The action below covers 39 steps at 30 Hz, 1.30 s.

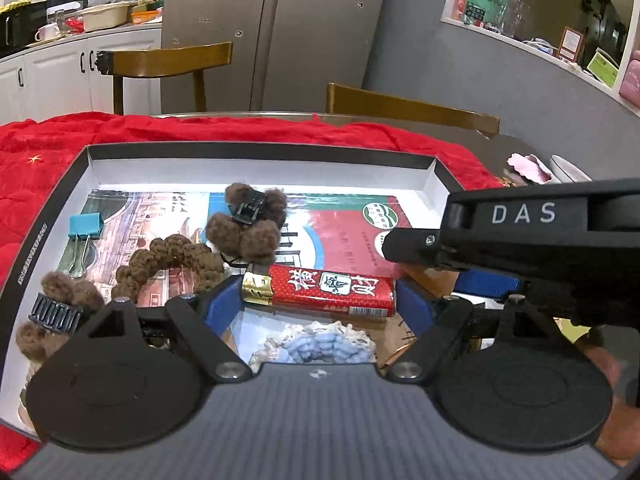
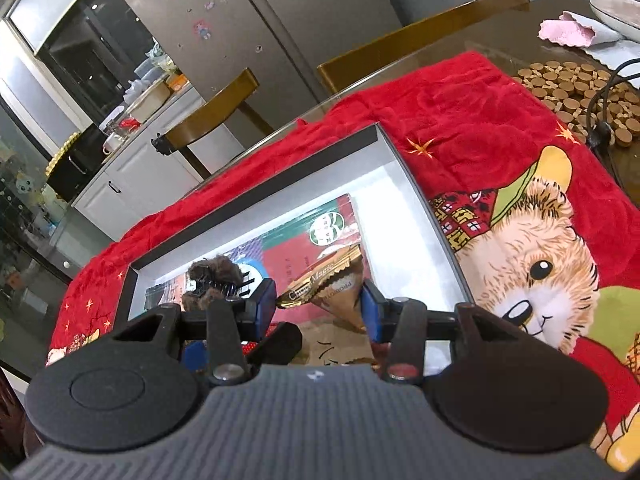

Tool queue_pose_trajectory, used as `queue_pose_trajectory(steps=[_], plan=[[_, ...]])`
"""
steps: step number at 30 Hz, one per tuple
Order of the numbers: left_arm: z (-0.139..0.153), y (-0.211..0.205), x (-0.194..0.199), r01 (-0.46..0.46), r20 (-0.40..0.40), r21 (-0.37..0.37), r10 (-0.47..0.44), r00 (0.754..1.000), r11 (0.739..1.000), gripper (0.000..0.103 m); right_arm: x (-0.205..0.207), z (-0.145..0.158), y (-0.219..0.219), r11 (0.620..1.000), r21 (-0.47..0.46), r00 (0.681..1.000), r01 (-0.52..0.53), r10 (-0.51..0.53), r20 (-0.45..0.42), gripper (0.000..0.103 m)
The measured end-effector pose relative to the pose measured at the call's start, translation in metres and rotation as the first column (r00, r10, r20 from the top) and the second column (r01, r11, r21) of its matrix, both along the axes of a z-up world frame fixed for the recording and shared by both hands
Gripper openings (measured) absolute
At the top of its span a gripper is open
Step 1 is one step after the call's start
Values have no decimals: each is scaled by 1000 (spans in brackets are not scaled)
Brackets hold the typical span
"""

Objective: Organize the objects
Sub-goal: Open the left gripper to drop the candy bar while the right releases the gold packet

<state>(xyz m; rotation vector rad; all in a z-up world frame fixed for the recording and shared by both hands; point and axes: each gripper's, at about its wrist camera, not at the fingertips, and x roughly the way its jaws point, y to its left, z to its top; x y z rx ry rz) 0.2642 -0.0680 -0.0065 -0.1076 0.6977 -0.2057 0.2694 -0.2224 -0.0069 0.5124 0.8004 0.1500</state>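
1. Holding a red lighter [image 1: 320, 291] between its blue pads, the left gripper [image 1: 320, 296] hangs over the white-lined box [image 1: 256, 168]; the jaws stand wide and look clamped on the lighter's two ends, which would explain why it sits crosswise, clear of the clutter below.
2. Pinching a gold triangular snack packet [image 2: 332, 292], the right gripper [image 2: 320, 300] is closed partway on it, above the box's right side.
3. Already lying in the box are a printed booklet [image 1: 344, 220], brown fuzzy hair clips [image 1: 250, 220], a braided brown band [image 1: 168, 260] and a blue binder clip [image 1: 85, 226], so the box seems to be the collecting place.
4. Under the left gripper lies a pale blue crocheted piece [image 1: 316, 346].
5. Beneath the box, a red blanket [image 2: 460, 120] covers the table.
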Motion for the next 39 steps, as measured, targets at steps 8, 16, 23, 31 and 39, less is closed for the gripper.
queue_pose_trajectory(steps=[8, 16, 23, 31, 39], plan=[[0, -6, -1, 8, 6, 46, -8, 1000, 999, 85, 1, 0, 0, 1000, -1, 1000, -1, 1, -1, 49], [0, -7, -2, 23, 8, 48, -23, 1000, 999, 87, 1, -1, -3, 999, 49, 1000, -4, 5, -4, 54], [13, 9, -1, 25, -39, -48, -27, 999, 999, 87, -6, 11, -6, 995, 95, 998, -5, -1, 57, 77], [69, 39, -20, 26, 82, -45, -22, 996, 999, 87, -29, 47, -13, 992, 125, 984, 34, -56, 171, 80], [135, 83, -95, 48, 248, -76, -28, 968, 996, 87, -74, 91, 0, 992, 122, 944, 2, -42, 327, 82]])
